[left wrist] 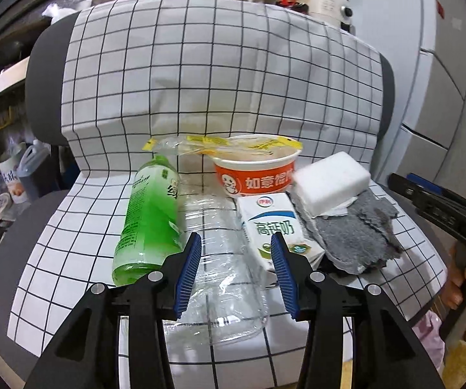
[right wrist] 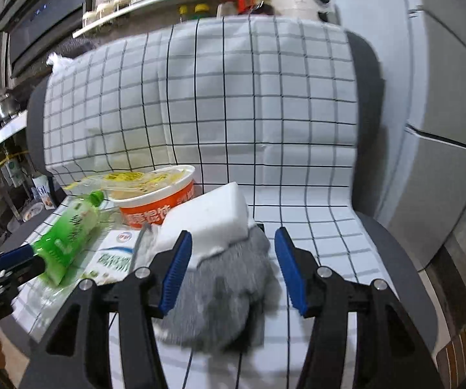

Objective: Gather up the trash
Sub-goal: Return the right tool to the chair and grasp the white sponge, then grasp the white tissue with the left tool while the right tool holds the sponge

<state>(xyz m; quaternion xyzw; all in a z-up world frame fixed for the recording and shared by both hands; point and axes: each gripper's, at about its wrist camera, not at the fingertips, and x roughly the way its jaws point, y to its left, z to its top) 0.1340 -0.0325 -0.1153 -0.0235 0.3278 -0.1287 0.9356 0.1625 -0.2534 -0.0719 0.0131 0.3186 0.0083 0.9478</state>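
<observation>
On the seat of a chair (left wrist: pixel 48 64) draped with a white checked cloth (left wrist: pixel 200 81), the trash lies in a tight cluster. Furthest left is a green bottle (left wrist: pixel 148 217) on its side, cap toward the chair back, with green liquid inside. Just beside it lies a clear plastic bottle (left wrist: pixel 223 269), flattened and see-through, with nothing visible inside. The left claw (left wrist: pixel 235 269) hovers over this clear bottle with its 2 blue pads apart, gripping nothing; whether the pads touch the plastic cannot be told.

Behind these stands an orange paper bowl (left wrist: pixel 255 175), upright, with a crumpled clear and yellow wrapper (left wrist: pixel 220 146) lying across its rim and spilling to the left. In front of the bowl sits a white milk carton (left wrist: pixel 275 223), closed, touching the bowl's base.

To the right, a white foam block (left wrist: pixel 330 181) rests on a grey rag (left wrist: pixel 353 233), leaning against the bowl. The right claw (right wrist: pixel 233 269) hangs over the rag with its pads parted, holding nothing.
</observation>
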